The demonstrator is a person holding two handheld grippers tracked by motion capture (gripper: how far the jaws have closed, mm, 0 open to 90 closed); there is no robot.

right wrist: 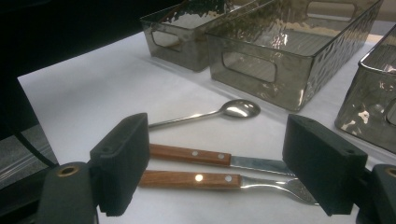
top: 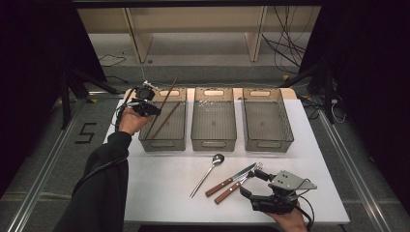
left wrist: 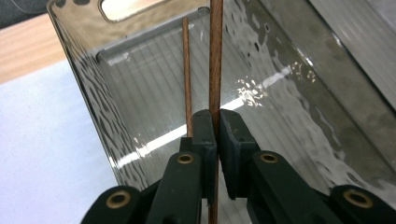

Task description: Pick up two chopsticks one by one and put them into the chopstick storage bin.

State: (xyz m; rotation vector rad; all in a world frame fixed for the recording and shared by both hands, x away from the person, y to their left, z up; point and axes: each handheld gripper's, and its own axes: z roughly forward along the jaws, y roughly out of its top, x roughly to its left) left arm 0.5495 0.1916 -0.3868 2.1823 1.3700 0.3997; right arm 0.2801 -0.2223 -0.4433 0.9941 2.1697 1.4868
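My left gripper (left wrist: 218,126) is shut on a brown wooden chopstick (left wrist: 215,56) over the left smoked-plastic bin (left wrist: 93,93). A second chopstick (left wrist: 187,74) leans inside that bin. In the high view the left gripper (top: 153,109) hangs at the bin's left wall, and the held chopstick (top: 169,93) slants up past the far rim. My right gripper (top: 251,182) stands open at the table's front right, low over the white surface. Between and beyond its jaws (right wrist: 223,161) lie a wooden-handled knife (right wrist: 191,155) and a wooden-handled fork (right wrist: 196,179), with a metal spoon (right wrist: 240,108) behind them.
Three bins stand in a row at the back: left (top: 164,143), middle (top: 213,142) and right (top: 268,143). The spoon (top: 208,174), knife (top: 229,180) and fork (top: 234,189) lie side by side in front of the middle bin. The white table (top: 159,193) ends close behind the right hand.
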